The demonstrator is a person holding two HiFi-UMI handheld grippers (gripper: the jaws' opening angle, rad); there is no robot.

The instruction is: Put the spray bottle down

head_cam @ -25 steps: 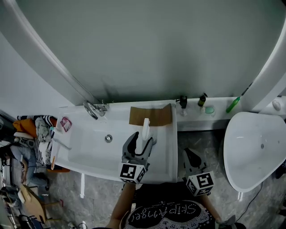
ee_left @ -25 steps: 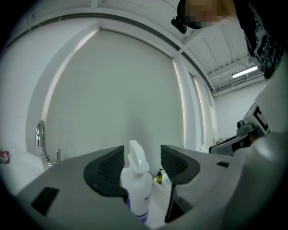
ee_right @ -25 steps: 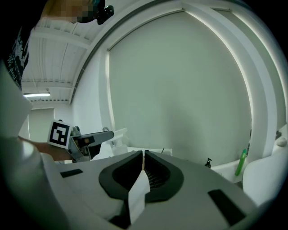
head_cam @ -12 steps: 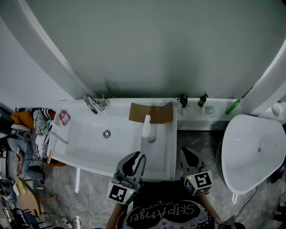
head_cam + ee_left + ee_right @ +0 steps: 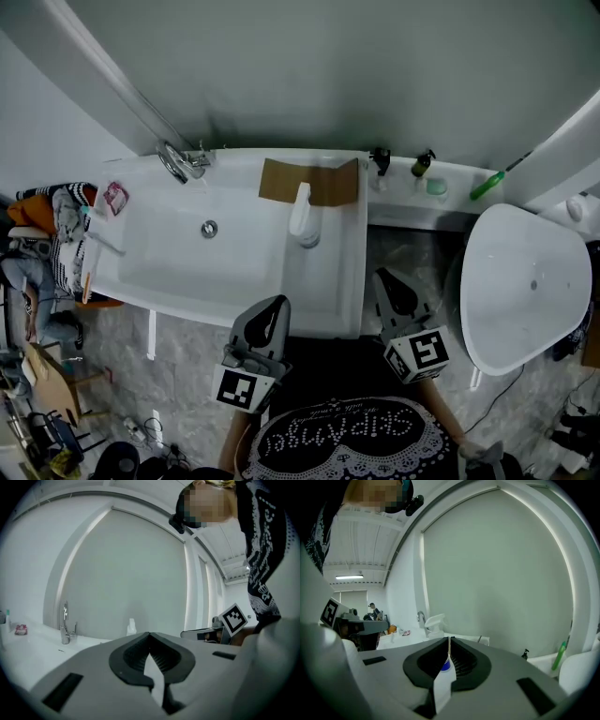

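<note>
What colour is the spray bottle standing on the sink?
White; the plastic spray bottle shows best in the head view.

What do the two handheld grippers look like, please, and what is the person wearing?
The left gripper and right gripper are alike: grey, tapering bodies with black ribbed pads inside the jaws, and a white cube printed with black square markers at the back of each. The person wears a black top with white dotted lettering.
</note>
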